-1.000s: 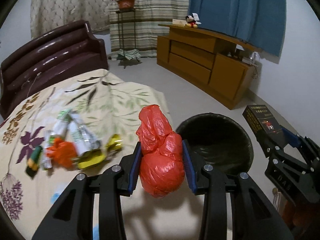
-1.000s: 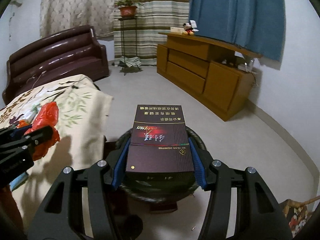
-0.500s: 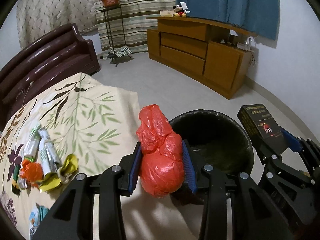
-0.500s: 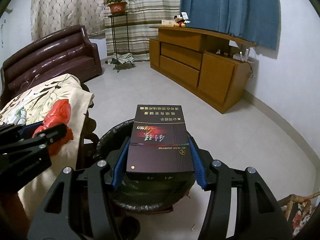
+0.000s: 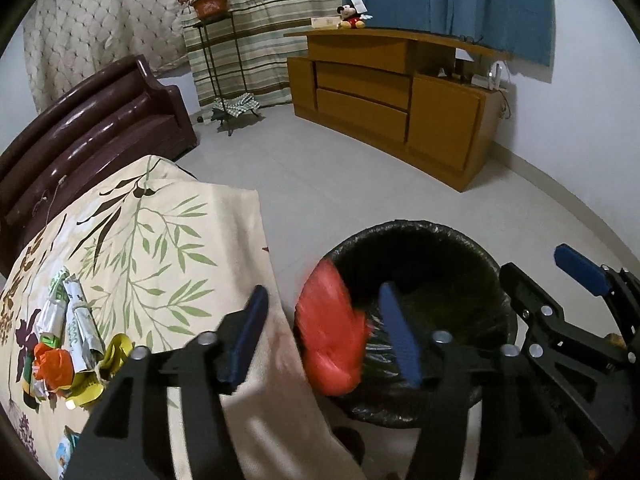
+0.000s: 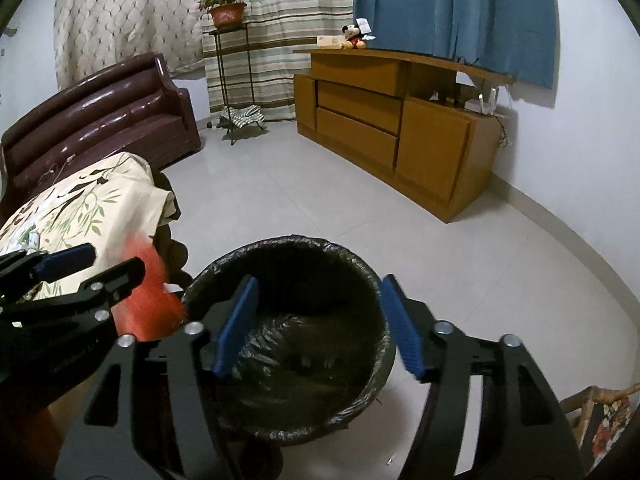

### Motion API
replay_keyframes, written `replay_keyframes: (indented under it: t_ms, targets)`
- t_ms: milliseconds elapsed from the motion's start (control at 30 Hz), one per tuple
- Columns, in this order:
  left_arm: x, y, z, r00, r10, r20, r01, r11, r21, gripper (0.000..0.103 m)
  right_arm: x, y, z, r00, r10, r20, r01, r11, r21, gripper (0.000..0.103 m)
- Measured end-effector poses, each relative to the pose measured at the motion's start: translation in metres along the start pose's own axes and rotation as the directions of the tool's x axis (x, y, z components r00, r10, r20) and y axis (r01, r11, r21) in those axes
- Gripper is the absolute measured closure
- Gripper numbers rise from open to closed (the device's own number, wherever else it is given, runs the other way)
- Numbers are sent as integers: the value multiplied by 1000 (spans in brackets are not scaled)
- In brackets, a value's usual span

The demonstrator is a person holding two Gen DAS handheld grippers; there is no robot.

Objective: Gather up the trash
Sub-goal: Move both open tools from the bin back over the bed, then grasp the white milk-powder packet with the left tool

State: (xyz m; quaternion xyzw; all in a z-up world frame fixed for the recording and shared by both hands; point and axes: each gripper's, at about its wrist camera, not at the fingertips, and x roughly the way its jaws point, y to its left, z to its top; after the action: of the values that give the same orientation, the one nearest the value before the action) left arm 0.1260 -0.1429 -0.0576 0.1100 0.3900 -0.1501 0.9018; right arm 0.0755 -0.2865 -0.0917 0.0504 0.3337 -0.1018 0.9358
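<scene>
left hand-held gripper [image 5: 320, 330]: jaws opening, blue pads apart; the red plastic bag sits blurred between them, near the right pad, and neither pad presses on it.
right hand-held gripper [image 6: 316, 320]: jaws opening, nothing between the pads; it points down into the bin's mouth.
red plastic bag [image 5: 330, 332]: motion-blurred, at the near left rim of the bin, partly over its opening; in the right wrist view it shows just left of the rim.
trash bin [image 5: 420, 236]: round, lined with a black bag, standing on the pale tiled floor beside the tabletop's edge.
tabletop [image 5: 160, 240]: covered with a cream cloth printed with leaves.
remaining trash [image 5: 68, 344]: crumpled wrappers, an orange scrap and a yellow piece, bunched on the cloth well left of the bin.
background: brown sofa [image 5: 92, 120], wooden cabinet [image 5: 392, 96], potted plant [image 5: 208, 0] on a stand.
</scene>
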Motion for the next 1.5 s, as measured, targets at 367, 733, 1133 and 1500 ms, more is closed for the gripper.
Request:
replay_keyframes:
  t_ms: [367,733,1133,1500]
  targets:
    - [-13,2,1,999,19,36,-20,1000,9,38,-16,-5,-4,998,-56,33,55,998,26,15]
    - [-48,36,-15,998,41,48,-39,999,-33,38,-32,25,-11,997,-73,8,73,997,-14,10]
    - [-94,119,-57,988,151,27,-147,983,-106,38,-68,96,-17,1000,10,13,-8,996,-85,11]
    - [-117,181,-107,980,197,-33,-200,970,-140,38,-86,154,-29,997,71,-10,-72,987,-143,12]
